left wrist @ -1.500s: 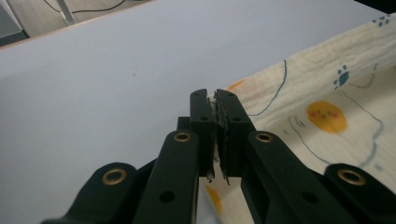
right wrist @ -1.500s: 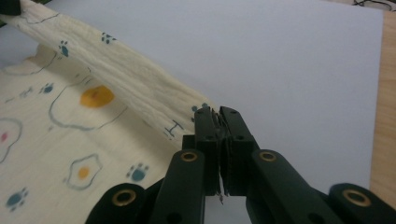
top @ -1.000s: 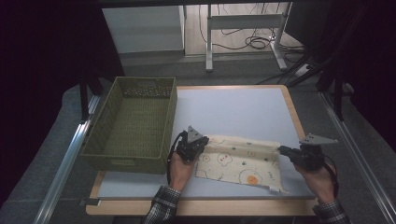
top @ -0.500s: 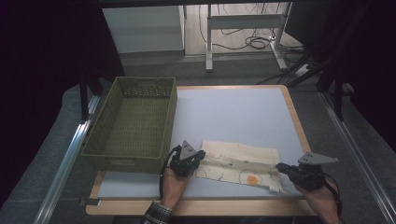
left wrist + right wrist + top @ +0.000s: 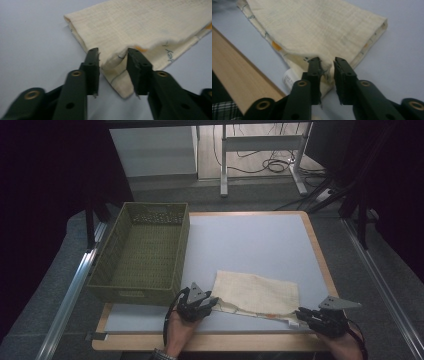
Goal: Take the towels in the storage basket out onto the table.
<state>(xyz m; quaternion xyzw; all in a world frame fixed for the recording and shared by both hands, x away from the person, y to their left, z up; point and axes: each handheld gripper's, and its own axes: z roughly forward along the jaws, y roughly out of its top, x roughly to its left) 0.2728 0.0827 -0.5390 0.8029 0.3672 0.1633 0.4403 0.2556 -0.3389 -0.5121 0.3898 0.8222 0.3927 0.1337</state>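
Observation:
A cream cloth (image 5: 257, 292) with small printed marks lies folded on the near part of the pale table (image 5: 250, 240), plain side up. My left gripper (image 5: 214, 302) is at its near left corner. In the left gripper view the jaws (image 5: 113, 56) stand apart, with the cloth's corner (image 5: 117, 72) lying between them. My right gripper (image 5: 300, 312) is at the near right corner. There its jaws (image 5: 327, 62) are a little apart around the bunched cloth corner (image 5: 312, 27), and a white label (image 5: 289, 77) shows beside them.
An olive woven basket (image 5: 181, 250) stands on the table's left side, just beyond my left gripper. The table's wooden front edge (image 5: 242, 75) runs close to the cloth. Bare tabletop stretches behind the cloth to the far edge.
Both grippers came toward the near edge with the cloth's corners, folding it over so the plain side faces up. The jaws now stand apart.

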